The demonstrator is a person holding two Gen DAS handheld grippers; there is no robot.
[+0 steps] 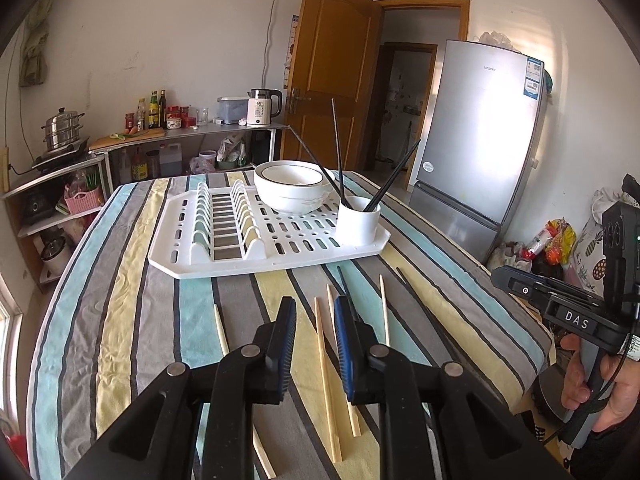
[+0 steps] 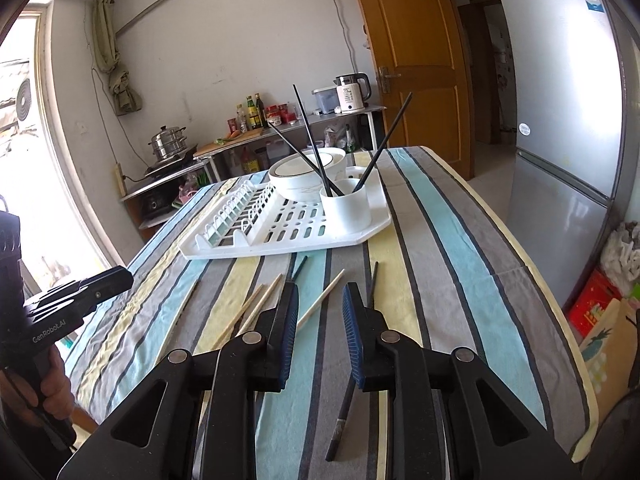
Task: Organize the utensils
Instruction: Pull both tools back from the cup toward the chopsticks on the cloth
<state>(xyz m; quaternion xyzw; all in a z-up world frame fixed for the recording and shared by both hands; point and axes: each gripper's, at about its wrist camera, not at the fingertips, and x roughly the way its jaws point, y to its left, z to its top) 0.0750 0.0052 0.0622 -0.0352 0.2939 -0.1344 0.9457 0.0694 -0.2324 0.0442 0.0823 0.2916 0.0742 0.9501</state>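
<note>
Both grippers, left [image 1: 315, 312] and right [image 2: 320, 300], low in frame, fingers apart, nothing held. Pale chopsticks [image 1: 324, 364] and black chopsticks [image 2: 344, 412] flat on striped desk [image 2: 452, 248]. Three black ones up in white cup [image 1: 357, 219], mid frame, on rack [image 1: 280, 256].

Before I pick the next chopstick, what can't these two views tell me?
- Near ends of the wooden chopsticks: left wrist view, covered by the left hand-held gripper.
- Black chopstick middle: right wrist view, behind the right hand-held gripper.
- Inside of the white cup: both views, rim blocks it.
</note>
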